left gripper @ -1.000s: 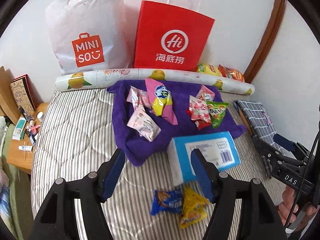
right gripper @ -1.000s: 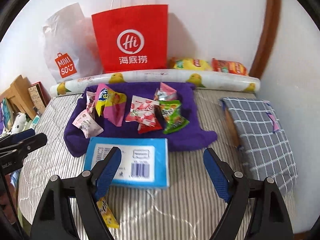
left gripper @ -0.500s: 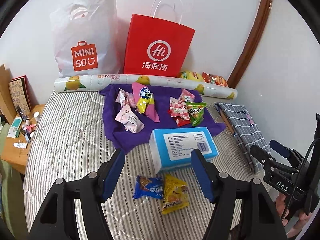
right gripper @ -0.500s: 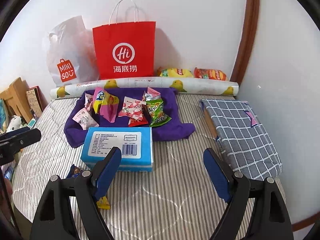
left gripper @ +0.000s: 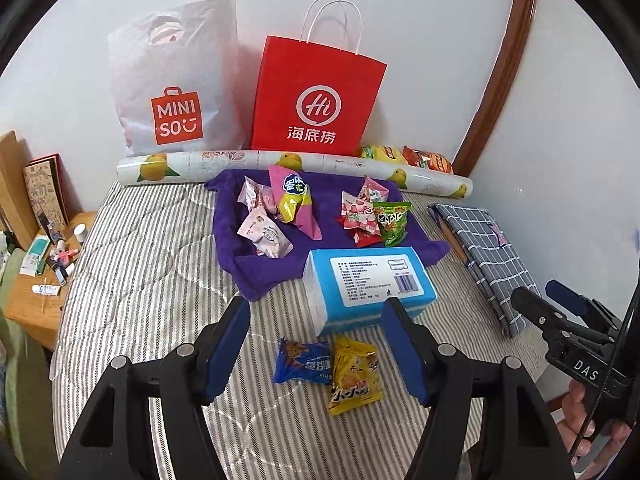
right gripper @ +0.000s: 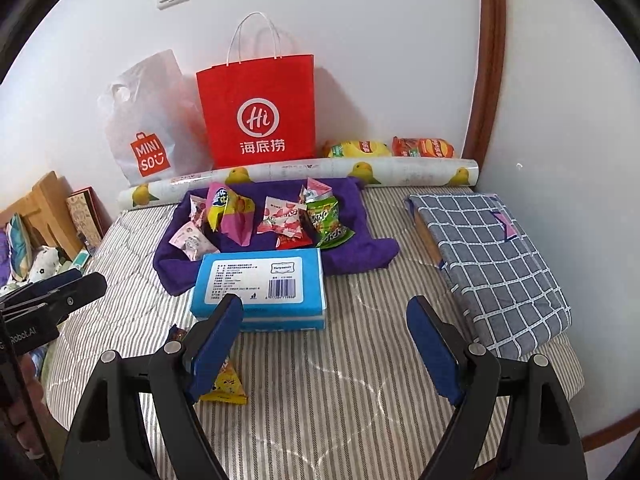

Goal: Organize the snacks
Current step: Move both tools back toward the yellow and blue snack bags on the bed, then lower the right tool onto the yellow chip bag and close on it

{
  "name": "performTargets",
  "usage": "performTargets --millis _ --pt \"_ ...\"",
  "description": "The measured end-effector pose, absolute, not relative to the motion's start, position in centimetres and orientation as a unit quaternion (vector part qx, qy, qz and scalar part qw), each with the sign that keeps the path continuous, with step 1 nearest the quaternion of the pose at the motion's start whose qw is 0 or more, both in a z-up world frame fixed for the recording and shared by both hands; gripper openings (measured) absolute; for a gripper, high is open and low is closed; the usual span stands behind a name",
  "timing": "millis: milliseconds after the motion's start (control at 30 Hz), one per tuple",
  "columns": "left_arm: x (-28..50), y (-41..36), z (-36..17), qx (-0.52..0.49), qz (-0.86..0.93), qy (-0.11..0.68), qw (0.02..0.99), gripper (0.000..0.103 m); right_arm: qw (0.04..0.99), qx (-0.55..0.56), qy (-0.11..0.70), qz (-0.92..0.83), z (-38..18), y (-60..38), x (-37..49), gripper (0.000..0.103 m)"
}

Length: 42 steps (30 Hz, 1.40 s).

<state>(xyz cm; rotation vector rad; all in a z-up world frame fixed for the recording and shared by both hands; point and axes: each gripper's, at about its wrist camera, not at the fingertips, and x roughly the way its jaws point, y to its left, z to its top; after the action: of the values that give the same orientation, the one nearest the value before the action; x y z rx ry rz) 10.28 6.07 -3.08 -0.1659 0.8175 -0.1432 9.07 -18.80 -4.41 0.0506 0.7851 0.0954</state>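
The left gripper (left gripper: 316, 350) is hovering over the striped mattress (left gripper: 140, 280) with its fingers (left gripper: 226, 344) standing well apart and holding nothing. Between and just beyond them two snack packets are lying side by side on the mattress, touching: a blue snack packet (left gripper: 304, 364) and a yellow snack packet (left gripper: 354, 380), neither touched by a finger. Just behind these the blue tissue box (left gripper: 368, 284) is sitting, its far edge resting against the purple towel (left gripper: 256, 268).

On the towel more snacks are lying in two clusters: pink packets (left gripper: 264, 236) with a pink and yellow packet (left gripper: 294, 200) on the left, red and white packets (left gripper: 360, 216) with a green snack packet (left gripper: 392, 220) on the right.

The right gripper (right gripper: 330, 350) is also hanging open and empty, its fingers (right gripper: 434, 354) spread wider, with only bare mattress between them. Its left finger is overlapping the near corner of the tissue box and hiding part of the yellow packet in that view. A folded checked cloth (right gripper: 492, 260) is lying to its right.

Against the wall a red Haidilao paper bag (left gripper: 316, 96) and a white Miniso plastic bag (left gripper: 176, 88) are standing behind a rolled lemon-print sheet (left gripper: 256, 160).
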Motion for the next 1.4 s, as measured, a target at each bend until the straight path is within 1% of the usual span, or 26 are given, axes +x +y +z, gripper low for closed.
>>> performTargets --millis 133,233,367,800,1133,1167,1267,1400 --pt "10.1 6.4 -3.4 -0.079 -0.071 0.400 0.910 0.066 0.922 0.028 0.383 0.046 -4.4 -18.5 8.6 0.083" --pt "10.2 6.6 -3.9 -0.079 -0.069 0.405 0.908 0.066 0.922 0.046 0.381 0.059 -4.6 -18.7 8.4 0.088" --pt "10.4 7.2 -4.8 -0.077 -0.061 0.412 0.906 0.066 0.919 0.048 0.388 0.058 -5.4 -18.3 8.5 0.088" --pt "11.5 10.8 -9.2 -0.102 -0.045 0.452 0.885 0.066 0.880 0.047 0.455 0.127 -12.5 -13.3 9.8 0.088" --pt "12.3 13.0 -11.7 -0.117 -0.041 0.470 0.874 0.066 0.864 0.028 0.477 0.159 -15.2 -9.0 10.6 0.088" --pt "12.4 13.1 -11.8 -0.118 -0.042 0.471 0.873 0.066 0.862 0.028 0.481 0.158 -15.6 -8.8 10.8 0.088" --pt "12.5 13.4 -12.2 -0.118 -0.045 0.474 0.871 0.066 0.856 0.026 0.493 0.156 -16.5 -8.3 11.3 0.081" --pt "12.6 13.8 -12.7 -0.124 -0.050 0.477 0.869 0.066 0.852 0.024 0.500 0.154 -17.3 -7.8 11.6 0.080"
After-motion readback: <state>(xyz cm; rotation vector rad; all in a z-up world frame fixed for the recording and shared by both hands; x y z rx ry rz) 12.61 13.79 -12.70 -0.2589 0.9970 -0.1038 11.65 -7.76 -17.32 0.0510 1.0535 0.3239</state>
